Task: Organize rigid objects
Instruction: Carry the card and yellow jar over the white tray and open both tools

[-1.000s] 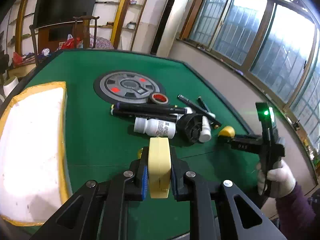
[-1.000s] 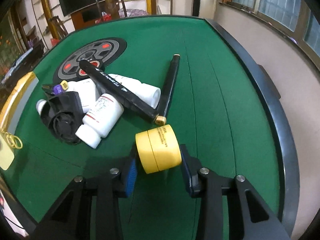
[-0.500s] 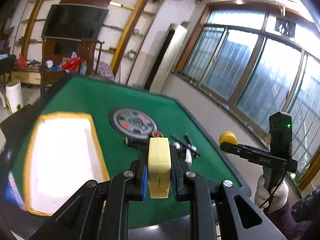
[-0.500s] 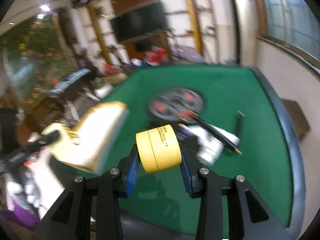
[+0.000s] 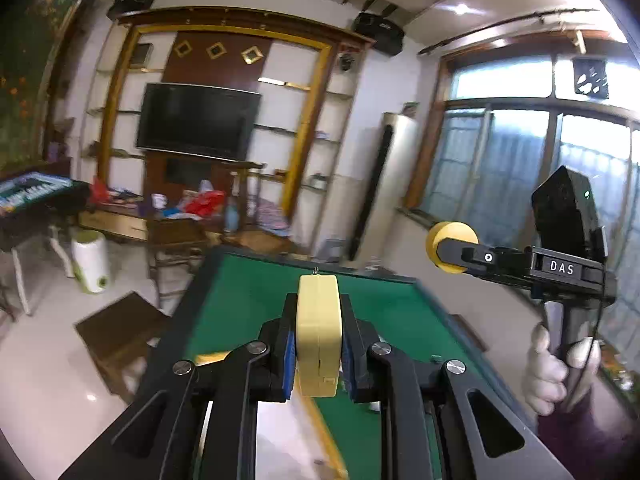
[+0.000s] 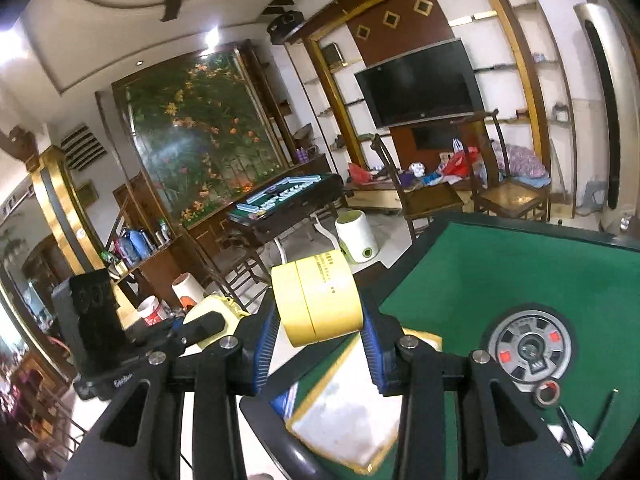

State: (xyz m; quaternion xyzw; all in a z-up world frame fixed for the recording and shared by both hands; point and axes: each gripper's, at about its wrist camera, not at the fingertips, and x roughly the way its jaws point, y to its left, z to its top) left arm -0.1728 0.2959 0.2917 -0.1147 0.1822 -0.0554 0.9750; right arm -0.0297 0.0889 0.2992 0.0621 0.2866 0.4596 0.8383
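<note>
My left gripper (image 5: 318,354) is shut on a flat pale-yellow case (image 5: 318,332), held edge-on high above the green table (image 5: 256,304). My right gripper (image 6: 318,346) is shut on a round yellow jar (image 6: 320,300) with small print on its side. In the left wrist view the right gripper (image 5: 450,248) shows at the right with the yellow jar (image 5: 448,234) at its tip, held by a gloved hand (image 5: 560,364). In the right wrist view the left gripper (image 6: 200,326) shows at the left with the pale-yellow case (image 6: 218,308). A white mat with a yellow border (image 6: 344,412) lies on the table below.
On the green table (image 6: 500,272) lie a grey round disc with red marks (image 6: 528,346), a small tape roll (image 6: 547,393) and dark pens (image 6: 600,404) at the lower right. Wooden chairs (image 6: 504,184), a mahjong table (image 6: 288,200) and a white bin (image 6: 358,234) stand beyond.
Both grippers have risen well above the table and tilted up toward the room, each keeping its object. The pile of bottles and pens has dropped out of the left view.
</note>
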